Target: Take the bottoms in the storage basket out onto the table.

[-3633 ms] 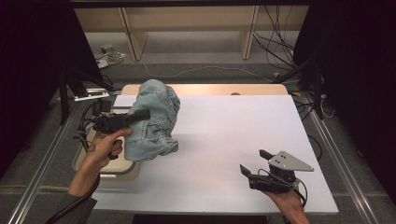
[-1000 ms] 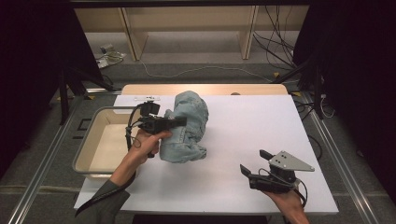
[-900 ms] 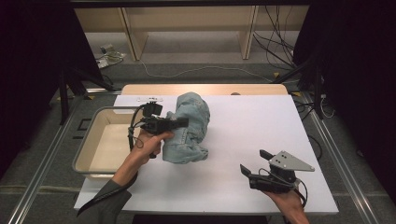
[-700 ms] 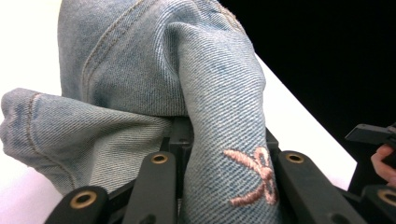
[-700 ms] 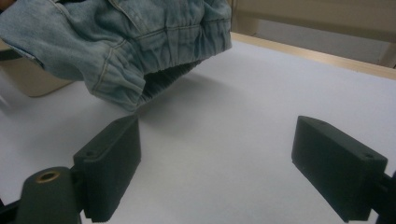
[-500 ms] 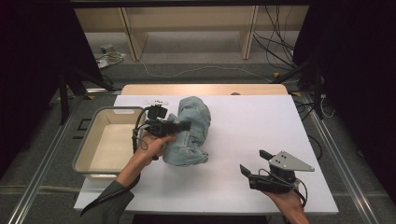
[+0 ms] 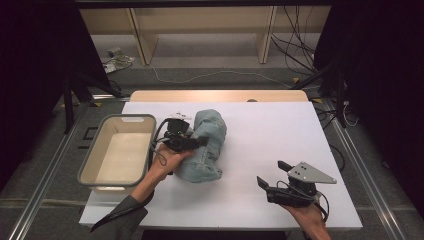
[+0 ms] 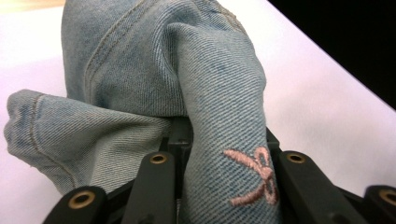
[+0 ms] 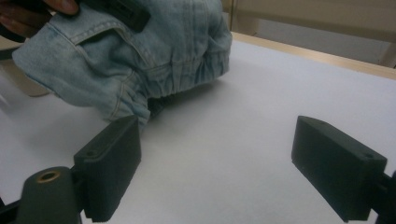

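A light-blue denim garment [image 7: 209, 150] is bunched up left of the middle of the white table [image 7: 270, 130], its lower part resting on the surface. My left gripper [image 7: 199, 142] is shut on a fold of it. In the left gripper view that fold, with a pink embroidered bow [image 8: 254, 176], fills the gap between the black jaws of the left gripper [image 8: 224, 161]. My right gripper [image 7: 272, 173] lies at the table's front right, open, jaws pointing towards the garment. The right gripper view has the denim [image 9: 154, 51] beyond the wide-apart jaws of the right gripper [image 9: 224, 161], with nothing between them.
A cream plastic bin [image 7: 95, 165] with nothing inside stands at the table's left edge, just beside my left hand. Cables and wooden shelf legs lie on the floor beyond the table's far edge [image 7: 220, 95].
My left hand has carried the denim garment rightwards from above the bin and lowered it onto the table. The right gripper has stayed still.
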A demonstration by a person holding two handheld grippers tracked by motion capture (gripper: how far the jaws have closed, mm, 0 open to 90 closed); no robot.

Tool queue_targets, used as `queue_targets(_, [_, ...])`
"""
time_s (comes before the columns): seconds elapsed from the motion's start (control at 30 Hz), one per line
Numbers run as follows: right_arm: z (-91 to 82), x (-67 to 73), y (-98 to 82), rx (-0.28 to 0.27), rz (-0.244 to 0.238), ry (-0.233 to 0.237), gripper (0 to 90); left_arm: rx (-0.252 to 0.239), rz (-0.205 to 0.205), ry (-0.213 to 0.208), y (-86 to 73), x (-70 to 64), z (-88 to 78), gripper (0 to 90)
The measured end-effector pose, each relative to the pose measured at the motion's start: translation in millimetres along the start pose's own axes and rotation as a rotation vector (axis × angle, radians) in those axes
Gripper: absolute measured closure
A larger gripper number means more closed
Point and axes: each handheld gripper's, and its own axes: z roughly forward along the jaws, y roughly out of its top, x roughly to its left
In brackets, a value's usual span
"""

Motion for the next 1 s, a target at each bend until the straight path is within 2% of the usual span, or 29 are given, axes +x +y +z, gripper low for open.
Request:
queue_targets(0.17, [-0.3,-0.3,-0.1,-0.001,0.001,0.002,17.0,0.029,0.043,0.009,-4.3,-12.2,13.5,67.8])
queue_targets(0.33, [0.2,0.1,-0.1,-0.001,-0.001,0.001,17.0,0.04,0.041,-0.02,-5.8,-19.5,21.7,66.4])
queue_targets(0.53, [0.3,-0.1,-0.2,0.0,-0.002,0.001,17.0,0.048,0.027,-0.047,-6.8,-23.0,28.0,65.0])
queue_targets(0.7, [0.6,0.1,-0.2,0.0,-0.004,0.001,17.0,0.045,-0.016,-0.081,-7.6,-21.5,33.0,63.7])
queue_targets(1.0, [0.9,0.2,-0.2,0.0,-0.005,0.001,17.0,0.046,-0.036,-0.097,-8.0,-19.5,36.3,63.3])
